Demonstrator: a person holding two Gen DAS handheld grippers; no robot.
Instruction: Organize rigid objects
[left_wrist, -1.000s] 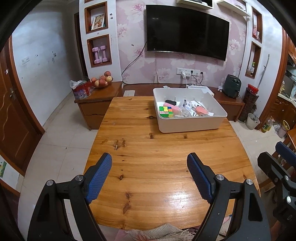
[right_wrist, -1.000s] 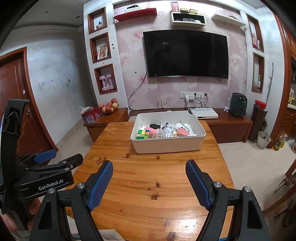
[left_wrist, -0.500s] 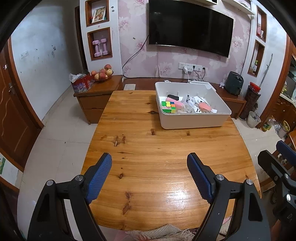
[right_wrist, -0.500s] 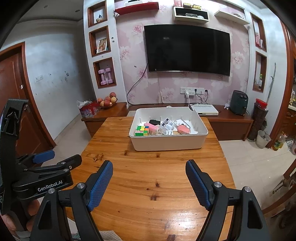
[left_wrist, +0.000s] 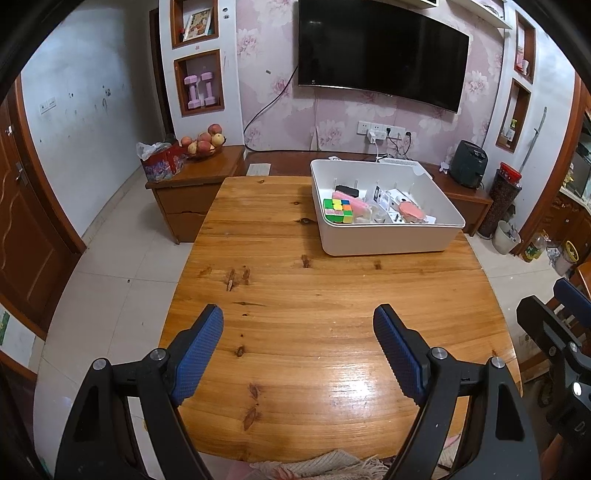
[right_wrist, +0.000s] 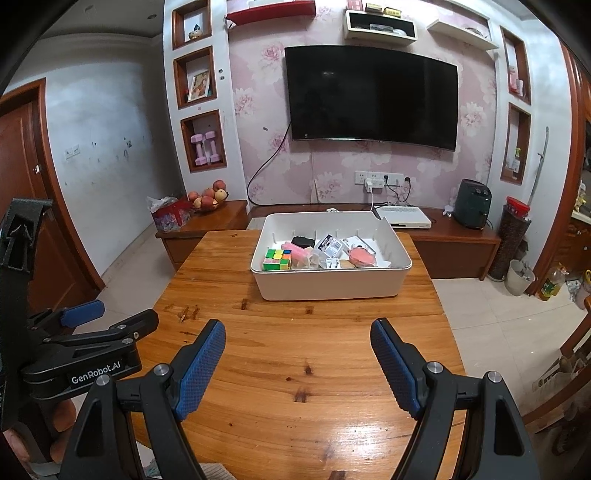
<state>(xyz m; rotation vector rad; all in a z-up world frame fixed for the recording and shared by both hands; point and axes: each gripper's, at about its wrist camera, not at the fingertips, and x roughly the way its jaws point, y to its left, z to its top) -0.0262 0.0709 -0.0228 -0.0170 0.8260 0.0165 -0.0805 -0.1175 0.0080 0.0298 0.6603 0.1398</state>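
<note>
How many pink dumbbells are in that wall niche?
2: the pink dumbbells stand upright side by side in the lower wall niche, left one, right one. None appear hidden.

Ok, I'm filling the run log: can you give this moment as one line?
left tongs: open, empty, above table | right tongs: open, empty | white bin: far end, holds Rubik's cube and small items

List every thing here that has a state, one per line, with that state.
left gripper: open, holding nothing, over the wooden table
right gripper: open, holding nothing
white bin: lidless, upright on the table, holding items
puzzle cube: in the bin's left end, scrambled
pink round item: lying in the bin, right of centre
TV: screen dark
door: shut
</note>
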